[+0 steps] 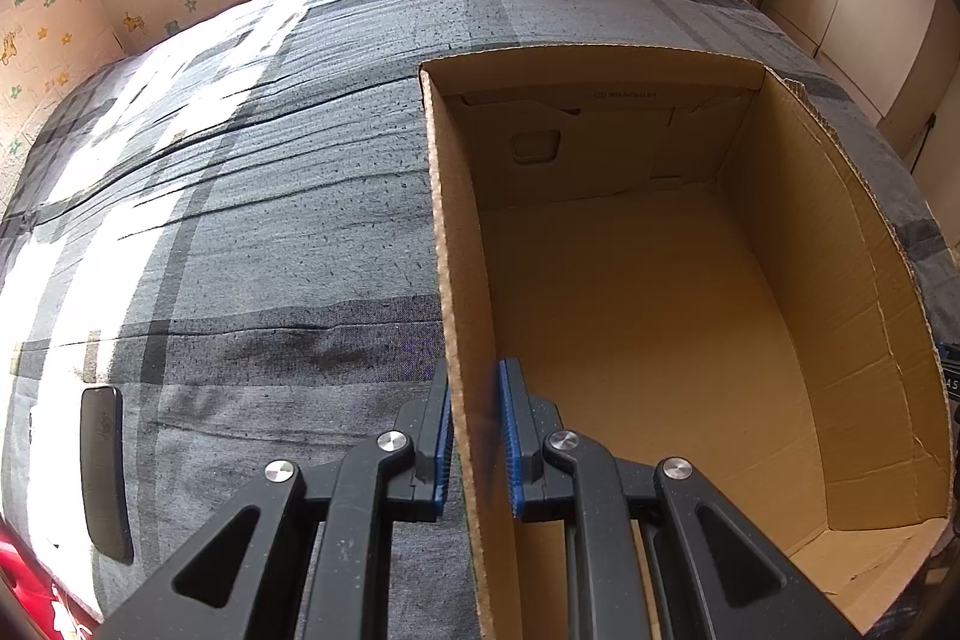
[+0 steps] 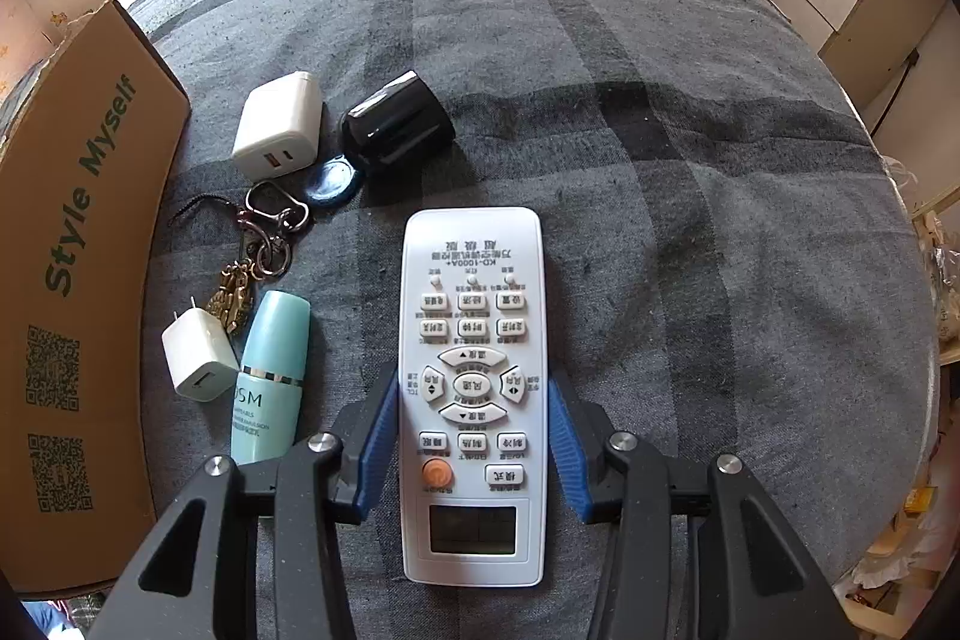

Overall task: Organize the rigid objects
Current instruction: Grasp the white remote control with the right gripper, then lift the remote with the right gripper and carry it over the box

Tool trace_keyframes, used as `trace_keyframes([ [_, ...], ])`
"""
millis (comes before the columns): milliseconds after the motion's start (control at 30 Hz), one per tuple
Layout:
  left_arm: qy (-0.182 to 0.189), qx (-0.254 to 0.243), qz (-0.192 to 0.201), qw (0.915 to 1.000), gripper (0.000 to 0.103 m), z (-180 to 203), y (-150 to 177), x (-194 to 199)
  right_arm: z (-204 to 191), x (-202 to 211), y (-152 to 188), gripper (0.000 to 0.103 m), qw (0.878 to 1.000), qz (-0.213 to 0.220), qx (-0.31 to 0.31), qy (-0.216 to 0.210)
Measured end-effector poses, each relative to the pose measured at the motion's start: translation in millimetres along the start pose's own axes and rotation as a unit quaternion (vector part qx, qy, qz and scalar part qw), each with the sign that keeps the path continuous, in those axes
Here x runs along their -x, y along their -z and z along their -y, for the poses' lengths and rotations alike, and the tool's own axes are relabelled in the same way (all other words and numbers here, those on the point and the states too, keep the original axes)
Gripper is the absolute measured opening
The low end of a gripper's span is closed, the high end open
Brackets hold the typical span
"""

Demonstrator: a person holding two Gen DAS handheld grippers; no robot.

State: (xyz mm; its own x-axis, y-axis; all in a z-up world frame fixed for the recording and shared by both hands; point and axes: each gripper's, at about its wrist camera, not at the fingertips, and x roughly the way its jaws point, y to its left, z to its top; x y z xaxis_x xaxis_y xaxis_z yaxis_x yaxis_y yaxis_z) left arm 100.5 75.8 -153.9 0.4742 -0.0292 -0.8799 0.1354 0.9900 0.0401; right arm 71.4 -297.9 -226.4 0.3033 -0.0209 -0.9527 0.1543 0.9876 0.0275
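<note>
A white remote control [image 2: 473, 340] lies face up on the grey plaid bedcover [image 2: 690, 220], its screen end nearest me. My right gripper [image 2: 474, 400] straddles its lower half, and both blue pads [image 2: 384, 430] sit against its long sides. In the left wrist view the open cardboard box [image 1: 660, 310] is empty inside. My left gripper [image 1: 477, 430] is shut on the box's near left wall, one finger outside and one inside.
Left of the remote lie a teal bottle [image 2: 270, 376], a small white charger [image 2: 198, 361], a key bunch [image 2: 258, 250], a blue fob [image 2: 333, 184], a larger white charger [image 2: 279, 121] and a black adapter [image 2: 396, 130]. The box's printed side [image 2: 78, 280] stands beyond them. A flat black object [image 1: 102, 472] lies left of the box.
</note>
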Motion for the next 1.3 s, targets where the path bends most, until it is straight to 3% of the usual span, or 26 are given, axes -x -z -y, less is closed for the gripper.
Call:
trace_keyframes([
  [467, -0.002, -0.001, 0.0, 1.0, 0.015, 0.8, 0.5, 0.3, 5.4, 19.9, 2.9, 0.049, 1.0, 0.006, -0.015, -0.015],
  [733, -0.003, -0.002, 0.0, 1.0, 0.015, 1.6, 0.1, 0.7, -1.4, 58.8, -5.3, 0.049, 0.999, 0.03, -0.009, -0.02],
  [1300, -0.003, -0.002, 0.0, 1.0, 0.015, 1.3, -0.1, 0.8, -74.7, 127.9, -32.5, 0.049, 0.994, 0.082, 0.057, -0.046],
])
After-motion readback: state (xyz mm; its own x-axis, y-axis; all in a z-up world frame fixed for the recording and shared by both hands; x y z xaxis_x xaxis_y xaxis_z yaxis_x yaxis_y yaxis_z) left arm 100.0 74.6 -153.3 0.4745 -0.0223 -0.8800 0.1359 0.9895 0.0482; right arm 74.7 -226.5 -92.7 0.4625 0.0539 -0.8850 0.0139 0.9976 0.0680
